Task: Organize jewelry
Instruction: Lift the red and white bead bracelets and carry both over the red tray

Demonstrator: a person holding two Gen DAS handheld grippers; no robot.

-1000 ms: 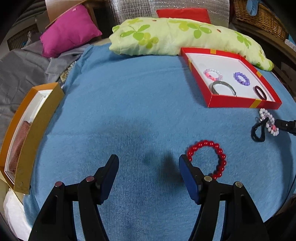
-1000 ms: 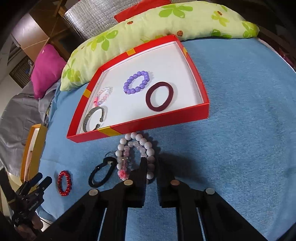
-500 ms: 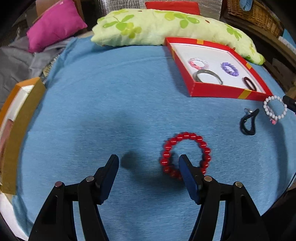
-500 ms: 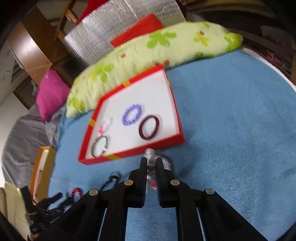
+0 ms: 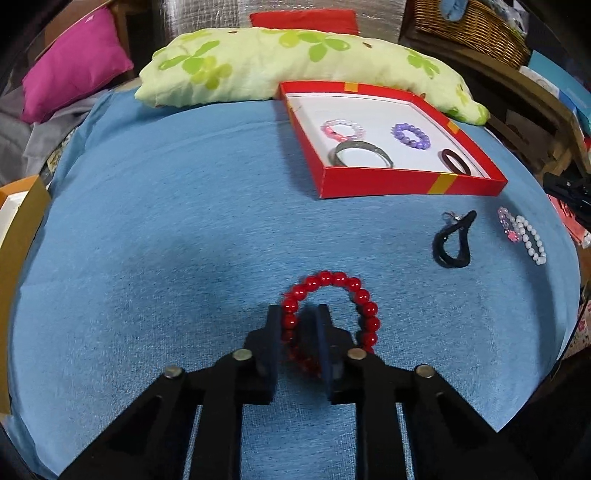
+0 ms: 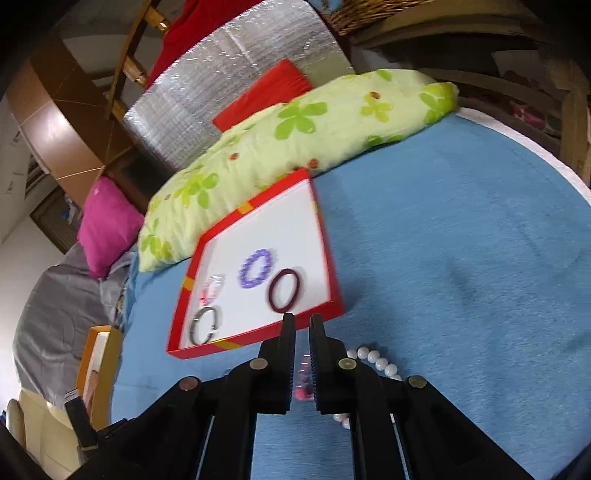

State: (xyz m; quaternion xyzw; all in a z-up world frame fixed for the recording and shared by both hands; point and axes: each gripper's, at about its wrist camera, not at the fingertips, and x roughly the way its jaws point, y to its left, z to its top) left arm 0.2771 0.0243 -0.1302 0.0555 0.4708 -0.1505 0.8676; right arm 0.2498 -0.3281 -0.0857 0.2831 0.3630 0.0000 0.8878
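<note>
My left gripper (image 5: 298, 314) is shut on the left side of a red bead bracelet (image 5: 360, 295) lying on the blue cloth. A red box (image 5: 413, 184) with a white floor holds a pink-white bracelet (image 5: 341, 129), a purple bead bracelet (image 5: 410, 134), a grey bangle (image 5: 364, 153) and a dark red band (image 5: 456, 162). A black hair tie (image 5: 452, 240) and a white pearl bracelet (image 5: 524, 234) lie right of it. My right gripper (image 6: 302, 321) is shut with nothing between its fingers, above the pearl bracelet (image 6: 373, 358), which lies on the cloth.
A green flowered pillow (image 5: 295, 66) lies behind the box (image 6: 258, 273). A pink cushion (image 5: 74, 62) sits far left, an orange box (image 5: 22, 221) at the left edge. A wicker basket (image 5: 469, 29) stands at the back right.
My left gripper moved onto the red bracelet and closed on it. My right gripper lifted and tilted up; the pearl bracelet it held a moment ago lies on the cloth.
</note>
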